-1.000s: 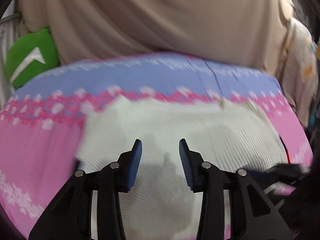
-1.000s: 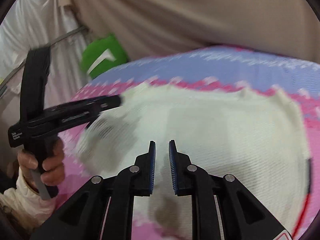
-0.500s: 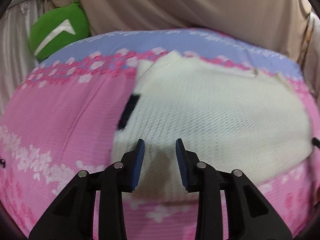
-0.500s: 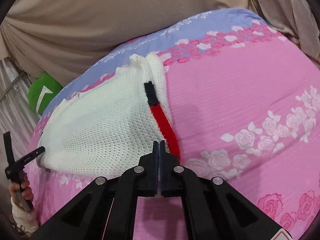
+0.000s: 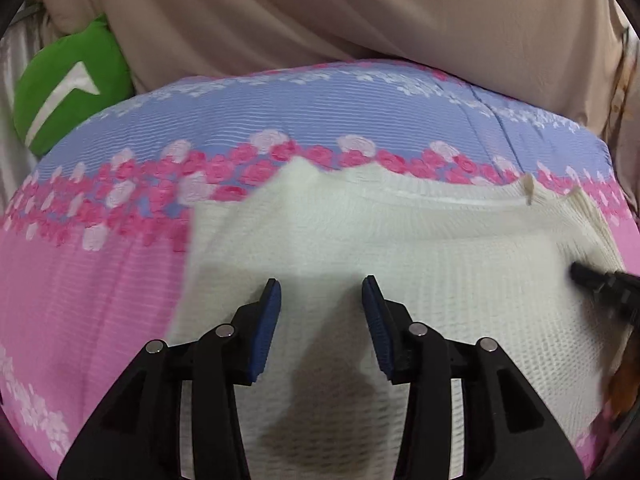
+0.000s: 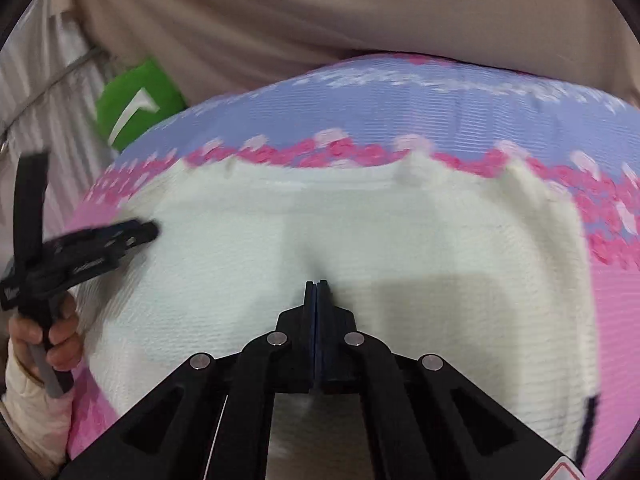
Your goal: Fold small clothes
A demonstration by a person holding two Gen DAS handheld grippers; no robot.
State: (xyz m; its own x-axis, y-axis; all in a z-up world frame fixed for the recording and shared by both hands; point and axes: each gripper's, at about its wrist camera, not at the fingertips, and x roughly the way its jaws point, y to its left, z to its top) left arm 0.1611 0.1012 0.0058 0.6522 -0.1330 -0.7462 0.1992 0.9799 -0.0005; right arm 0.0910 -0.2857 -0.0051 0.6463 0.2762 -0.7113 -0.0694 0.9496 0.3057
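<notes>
A white knitted garment (image 5: 420, 248) lies flat on a pink and blue floral bedspread (image 5: 92, 280). It also shows in the right wrist view (image 6: 380, 240), with a dark trim strip at its right edge (image 6: 588, 420). My left gripper (image 5: 322, 292) is open and empty, low over the garment's near left part. My right gripper (image 6: 317, 286) is shut, its tips against the garment's middle; no cloth shows between the fingers. The left gripper also shows in the right wrist view (image 6: 148, 232), over the garment's left edge. The right gripper's tip shows in the left wrist view (image 5: 580, 272).
A green cushion with a white mark (image 5: 68, 84) sits at the bed's far left corner. A beige cloth (image 5: 340, 12) hangs behind the bed. A patterned fabric (image 5: 626, 80) hangs at the far right. The person's hand (image 6: 48, 344) holds the left gripper's handle.
My right gripper has swung from the garment's red-and-black edge to its middle, still shut. My left gripper has opened wider and moved forward over the garment.
</notes>
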